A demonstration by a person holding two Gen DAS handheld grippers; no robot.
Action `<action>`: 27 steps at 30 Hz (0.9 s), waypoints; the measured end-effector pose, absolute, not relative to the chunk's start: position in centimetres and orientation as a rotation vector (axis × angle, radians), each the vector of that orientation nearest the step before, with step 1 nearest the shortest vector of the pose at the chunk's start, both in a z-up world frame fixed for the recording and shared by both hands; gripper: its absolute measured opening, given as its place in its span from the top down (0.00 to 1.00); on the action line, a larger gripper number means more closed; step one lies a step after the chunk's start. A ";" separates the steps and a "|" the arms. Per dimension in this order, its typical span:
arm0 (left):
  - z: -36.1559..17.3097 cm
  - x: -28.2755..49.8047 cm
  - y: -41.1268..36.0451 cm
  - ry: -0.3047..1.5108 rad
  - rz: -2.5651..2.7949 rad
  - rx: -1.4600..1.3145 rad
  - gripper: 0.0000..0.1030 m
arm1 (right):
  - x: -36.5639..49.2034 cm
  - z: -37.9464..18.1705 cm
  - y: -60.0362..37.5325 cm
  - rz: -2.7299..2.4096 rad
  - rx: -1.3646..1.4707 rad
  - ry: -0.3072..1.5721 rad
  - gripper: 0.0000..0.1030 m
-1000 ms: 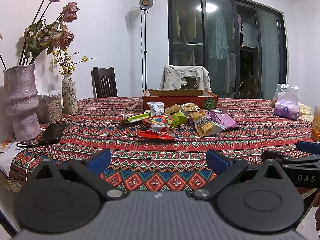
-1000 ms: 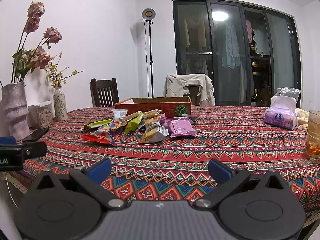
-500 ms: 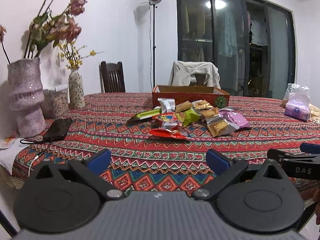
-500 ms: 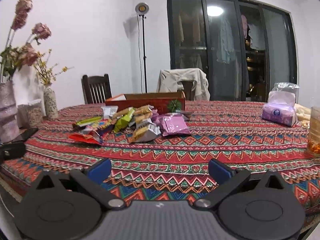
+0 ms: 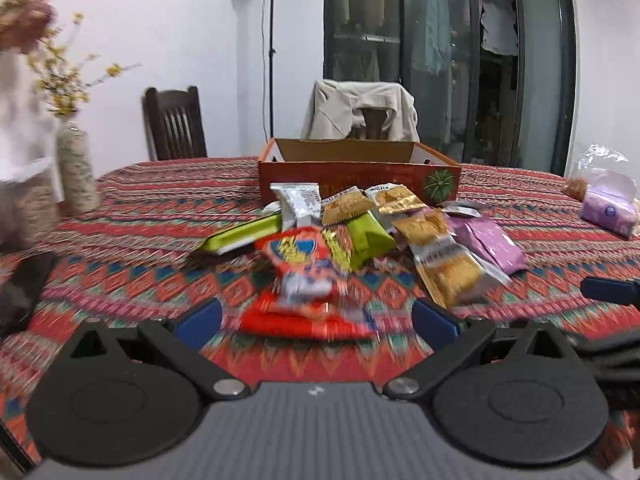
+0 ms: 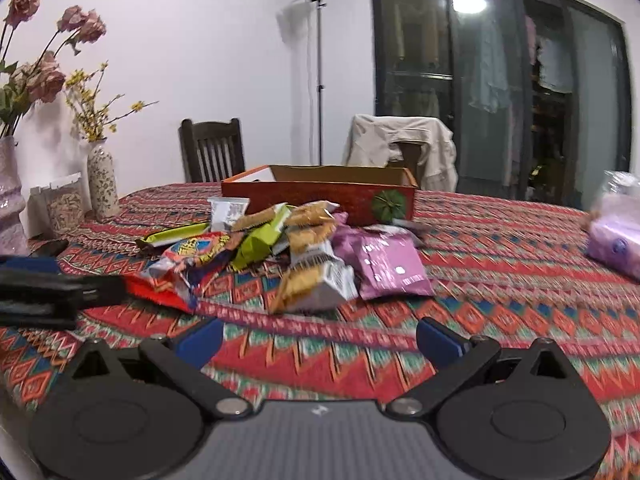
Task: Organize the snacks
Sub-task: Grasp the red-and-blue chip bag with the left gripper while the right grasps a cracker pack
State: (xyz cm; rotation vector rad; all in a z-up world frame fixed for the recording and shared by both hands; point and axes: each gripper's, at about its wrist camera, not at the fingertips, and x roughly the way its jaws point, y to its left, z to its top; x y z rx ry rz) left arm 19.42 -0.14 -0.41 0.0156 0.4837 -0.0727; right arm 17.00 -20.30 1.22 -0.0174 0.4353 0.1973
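Snacks [image 5: 352, 236] lie heaped on the table [image 5: 140, 216] just before the open box [image 5: 356, 172], ready for sorting. My left hand-held gripper [image 5: 316, 318] and right hand-held gripper [image 6: 318, 336] hover spread, empty, aimed at the pile.

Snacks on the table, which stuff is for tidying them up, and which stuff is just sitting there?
For the job:
- snack packets piled on the tablecloth
- cardboard box behind the pile, open on top
- left gripper and right gripper, both open

Just lying about:
- flower vase
- tissue pack
- chair
- jacket over another chair
- floor lamp
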 end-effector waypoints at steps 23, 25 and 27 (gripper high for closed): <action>-2.7 26.3 0.4 0.634 -0.057 -0.062 0.42 | 29.1 -0.5 -16.9 0.352 -0.229 0.598 0.45; -2.1 24.4 0.1 0.608 -0.060 -0.058 0.42 | 27.9 -0.5 -17.1 0.356 -0.237 0.588 0.49; -1.6 22.7 -0.1 0.590 -0.064 -0.060 0.42 | 26.6 -0.2 -17.7 0.364 -0.213 0.580 0.52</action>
